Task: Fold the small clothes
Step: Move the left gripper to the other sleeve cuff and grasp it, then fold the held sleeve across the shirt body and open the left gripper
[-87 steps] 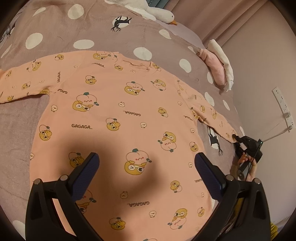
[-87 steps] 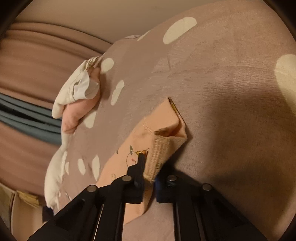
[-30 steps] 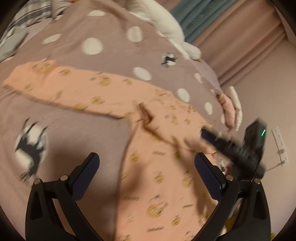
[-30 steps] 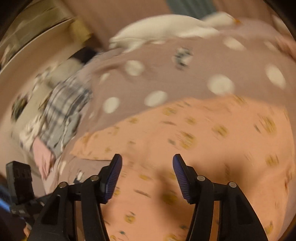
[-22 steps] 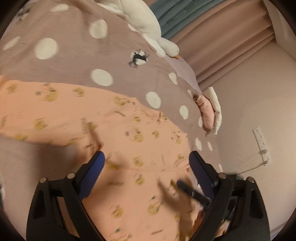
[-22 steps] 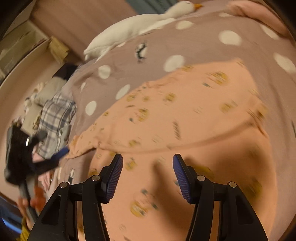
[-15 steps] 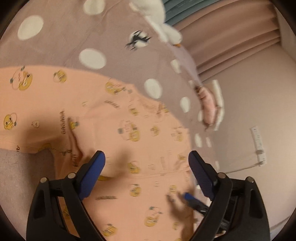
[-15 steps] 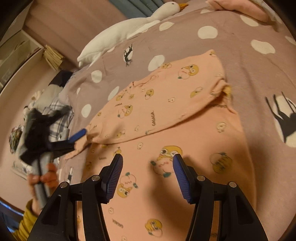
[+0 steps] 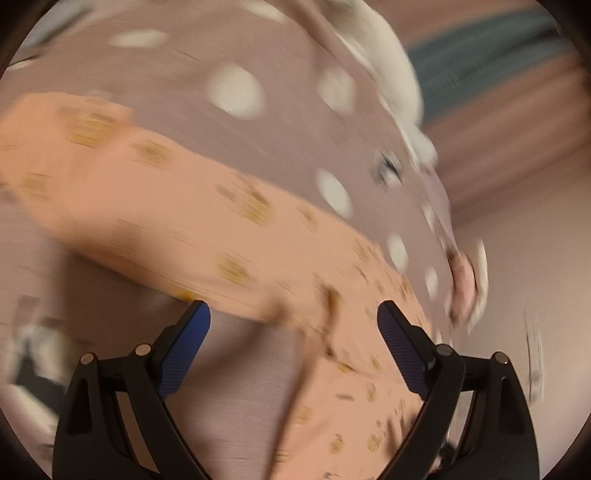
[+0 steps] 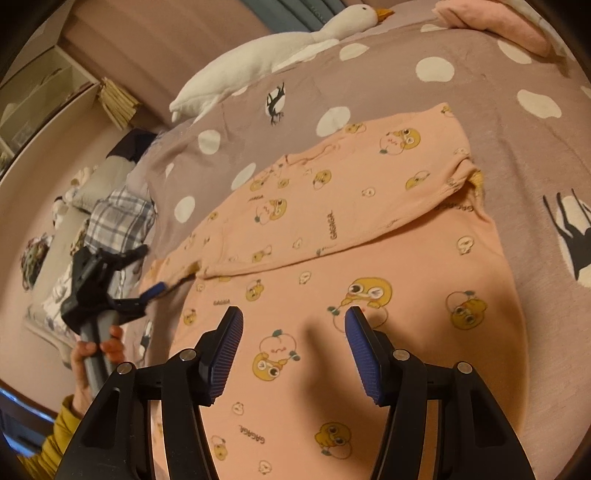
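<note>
Spread flat over the middle and lower part of the right wrist view: a peach shirt [image 10: 369, 266] with yellow cartoon prints, lying on a mauve bedspread [image 10: 517, 155] with white dots. One sleeve [image 10: 332, 206] already folded across the chest, running from the right edge of the shirt toward the centre left of the frame. At the bottom centre, the right gripper [image 10: 293, 339], jaws set wide apart and holding nothing, hovering above the lower body of the shirt. At the left of the same frame, the left gripper [image 10: 146, 275], gripped by a hand [image 10: 96, 350] in a yellow cuff, jaws spread wide, blue pads near the other sleeve end of the shirt; touching or not, cannot tell. In the left wrist view, strongly blurred: the same peach shirt [image 9: 221, 221] crossing from the upper left to the lower right, the open left gripper [image 9: 293, 332] at the bottom centre, empty. At the top of the right wrist view, a white goose plush [image 10: 280, 48] along the bedspread's far edge, and a pink pillow [image 10: 495, 22] in the upper right corner. A plaid cloth [image 10: 118, 218] at the centre left.
</note>
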Demonstrator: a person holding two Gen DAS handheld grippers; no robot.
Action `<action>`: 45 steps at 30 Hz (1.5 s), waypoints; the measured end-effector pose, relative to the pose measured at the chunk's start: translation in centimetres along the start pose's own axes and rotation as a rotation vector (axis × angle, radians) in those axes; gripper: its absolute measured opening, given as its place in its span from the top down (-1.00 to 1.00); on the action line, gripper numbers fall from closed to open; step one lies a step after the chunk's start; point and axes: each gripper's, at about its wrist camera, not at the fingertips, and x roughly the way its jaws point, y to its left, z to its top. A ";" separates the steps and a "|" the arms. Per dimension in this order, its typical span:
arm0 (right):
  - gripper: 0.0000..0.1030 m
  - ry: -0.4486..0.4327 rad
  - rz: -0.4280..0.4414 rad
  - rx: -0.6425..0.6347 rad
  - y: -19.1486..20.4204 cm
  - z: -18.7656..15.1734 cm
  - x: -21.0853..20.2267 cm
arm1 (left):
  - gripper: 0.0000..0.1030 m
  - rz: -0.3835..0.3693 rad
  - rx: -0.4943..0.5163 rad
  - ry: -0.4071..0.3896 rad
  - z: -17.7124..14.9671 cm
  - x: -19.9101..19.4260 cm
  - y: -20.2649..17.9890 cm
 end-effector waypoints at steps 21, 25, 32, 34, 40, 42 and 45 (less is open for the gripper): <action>-0.15 0.047 -0.050 0.002 0.0 -1.2 0.6 | 0.27 0.039 -0.457 -0.250 6.8 -5.5 15.4; -0.15 0.045 -0.061 -0.005 0.1 -1.3 0.4 | 0.93 0.096 -0.392 -0.252 7.0 -5.6 14.4; -0.15 0.039 -0.054 0.003 0.2 -1.6 0.3 | 0.94 0.038 -0.124 -0.250 6.7 -6.5 4.8; -0.15 0.036 -0.041 0.004 0.4 -1.7 0.1 | 0.94 0.004 -0.002 -0.231 6.0 -6.1 -0.2; -0.15 0.024 -0.025 -0.005 0.4 -2.2 -1.1 | 0.94 -0.102 0.280 -0.129 1.0 -1.8 -13.0; -0.15 0.013 -0.028 0.009 0.0 -2.2 -1.8 | 0.93 -0.102 0.344 -0.074 -1.4 0.8 -15.8; -0.15 -0.005 -0.038 0.028 -0.8 -2.3 -2.7 | 0.89 -0.071 0.424 0.032 -5.4 5.4 -18.6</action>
